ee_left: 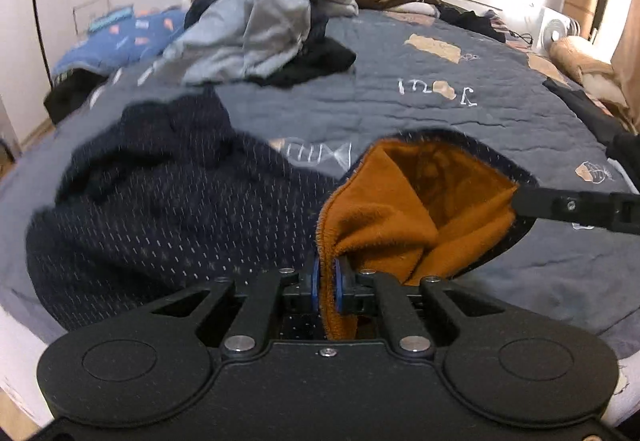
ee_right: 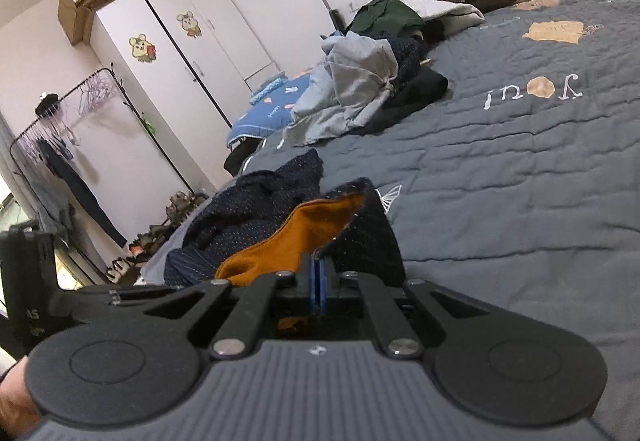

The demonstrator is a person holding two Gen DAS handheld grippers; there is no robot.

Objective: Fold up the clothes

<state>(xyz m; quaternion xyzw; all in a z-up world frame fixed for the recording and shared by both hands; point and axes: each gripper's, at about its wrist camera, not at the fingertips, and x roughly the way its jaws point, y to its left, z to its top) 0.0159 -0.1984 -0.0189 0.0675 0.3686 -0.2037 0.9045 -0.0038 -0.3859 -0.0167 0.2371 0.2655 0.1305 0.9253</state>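
Bed with grey quilted cover [ee_left: 460, 113] extending ahead of both hand-held grippers. Heap of unfolded grey, black and green clothes [ee_left: 264, 37] far ahead. Dark navy dotted garment with orange fleece lining [ee_left: 168, 201] lying just ahead, its opening stretched between them. Left hand-held gripper [ee_left: 327, 285] clamped on the lining edge; right hand-held gripper [ee_right: 319, 281] pinching the opposite edge.
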